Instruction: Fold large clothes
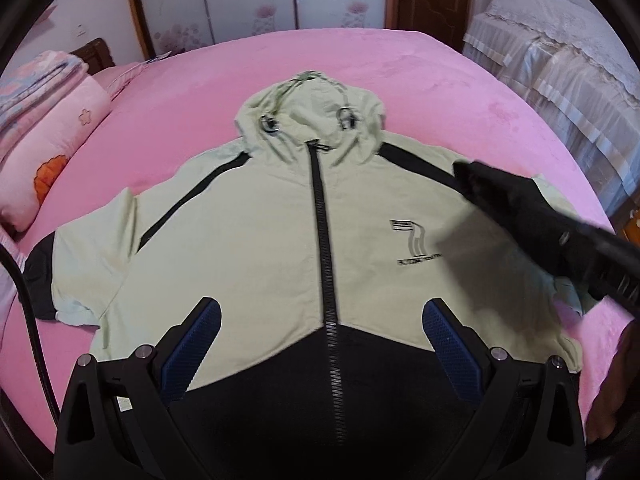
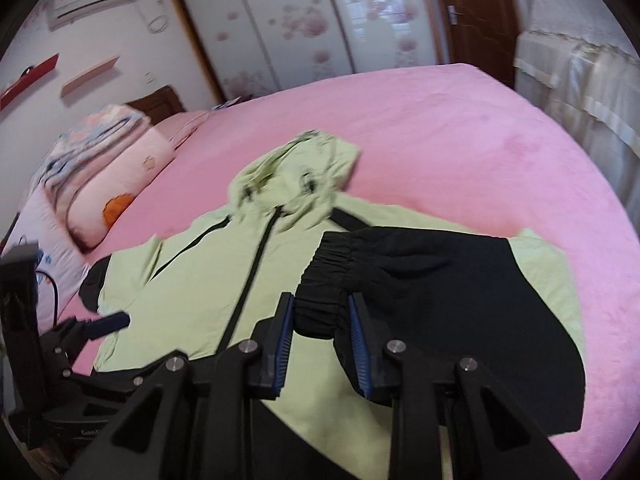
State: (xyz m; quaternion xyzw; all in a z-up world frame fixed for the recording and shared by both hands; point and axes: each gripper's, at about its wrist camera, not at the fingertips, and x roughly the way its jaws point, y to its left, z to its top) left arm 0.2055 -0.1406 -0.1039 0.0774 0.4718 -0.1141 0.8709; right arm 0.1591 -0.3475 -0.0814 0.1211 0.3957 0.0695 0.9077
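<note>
A light green hooded jacket [image 1: 240, 240] with a black zipper, black lower panel and black shoulder stripes lies face up on the pink bed [image 1: 360, 64]. My left gripper [image 1: 322, 308] hovers open over the hem, one blue pad on each side of the zipper, holding nothing. My right gripper [image 2: 320, 300] is shut on the gathered black sleeve cuff [image 2: 324, 276], and the black sleeve [image 2: 460, 292] drapes back across the jacket's [image 2: 192, 280] right side. In the left wrist view the right gripper and sleeve show as a blurred dark shape [image 1: 520, 208]. The left gripper's fingers [image 2: 116, 320] appear at the lower left.
Pillows [image 1: 48, 152] and a folded quilt [image 1: 36, 80] are stacked at the bed's left end. Lace-covered furniture [image 1: 560, 80] stands along the right. A cable [image 1: 24, 288] hangs at the left edge, and a person's hand [image 1: 616, 392] is at the lower right.
</note>
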